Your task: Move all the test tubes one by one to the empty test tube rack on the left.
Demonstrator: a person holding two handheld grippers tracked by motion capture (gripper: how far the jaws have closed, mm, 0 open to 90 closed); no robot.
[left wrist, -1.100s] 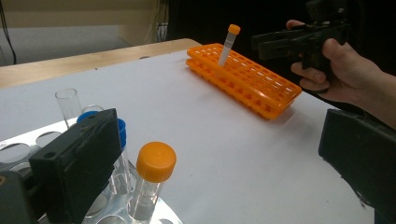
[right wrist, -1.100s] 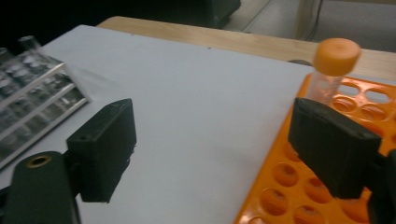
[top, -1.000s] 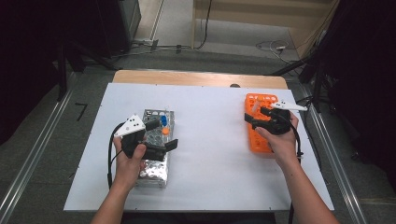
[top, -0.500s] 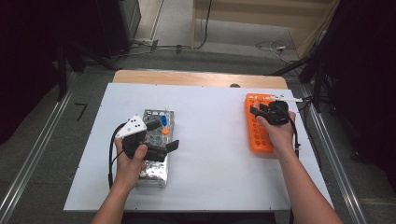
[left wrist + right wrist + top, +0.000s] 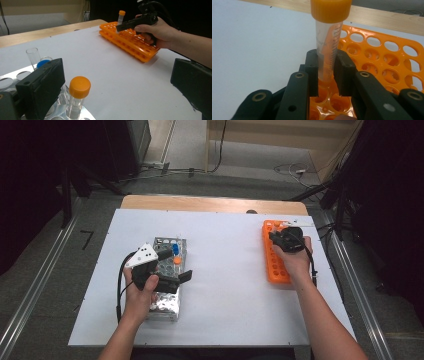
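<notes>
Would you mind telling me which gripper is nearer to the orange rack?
The right. The right gripper is over the orange rack, clamping an orange-capped tube; the left gripper is across the table at the metal rack.

Your right gripper (image 5: 325,75) has its jaws pinched close together, pointing away from you, your right hand (image 5: 295,257) wrapped around its handle with the forearm stretched forward. Your left gripper (image 5: 117,82) has its jaws spread wide apart, aimed to your right, your left hand (image 5: 142,290) gripping it, wrist nearly straight.
</notes>
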